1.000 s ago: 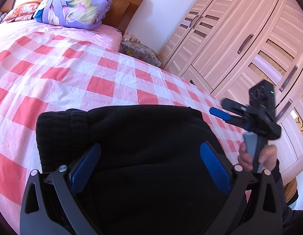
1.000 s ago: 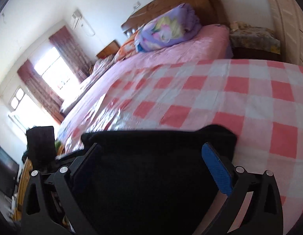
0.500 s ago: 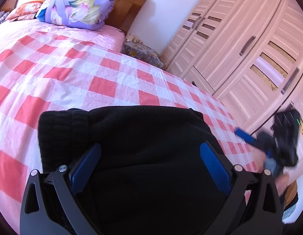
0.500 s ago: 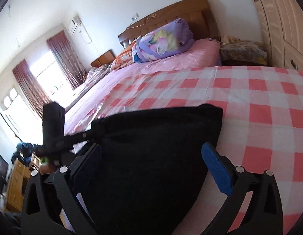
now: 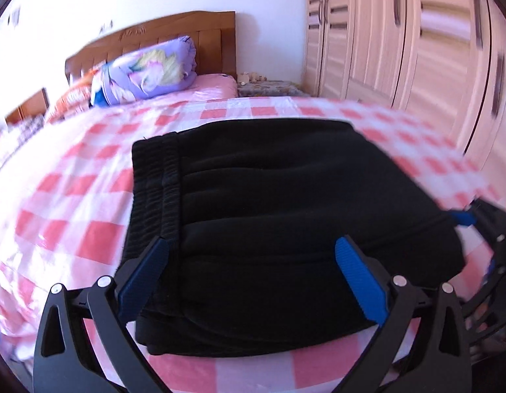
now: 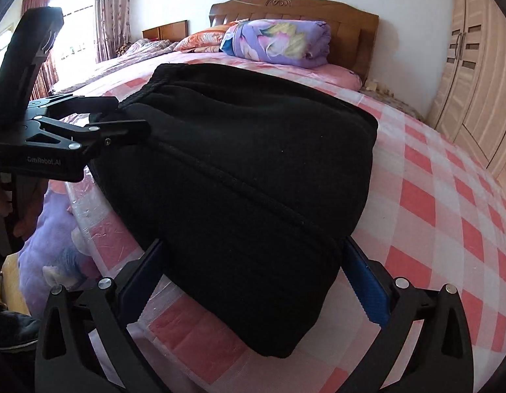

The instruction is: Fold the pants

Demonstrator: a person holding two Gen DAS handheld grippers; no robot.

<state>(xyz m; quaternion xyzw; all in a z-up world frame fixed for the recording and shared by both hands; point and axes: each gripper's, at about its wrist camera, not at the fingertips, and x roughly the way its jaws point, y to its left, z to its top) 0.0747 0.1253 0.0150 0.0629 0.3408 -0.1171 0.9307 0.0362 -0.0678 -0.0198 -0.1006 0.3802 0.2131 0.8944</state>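
Black pants folded into a thick stack on the checked bed, both tongs spread wide around it.

Left wrist view: the pants (image 5: 279, 203) lie as a layered rectangle on the pink-and-white checked bed (image 5: 73, 216), ribbed waistband at the left edge; the left tongs (image 5: 253, 271) stand wide apart over the near edge. Right wrist view: the bundle looks dark, fuzzy and bulky, with a seam crossing it; the right tongs (image 6: 253, 275) straddle its near corner, wide apart.
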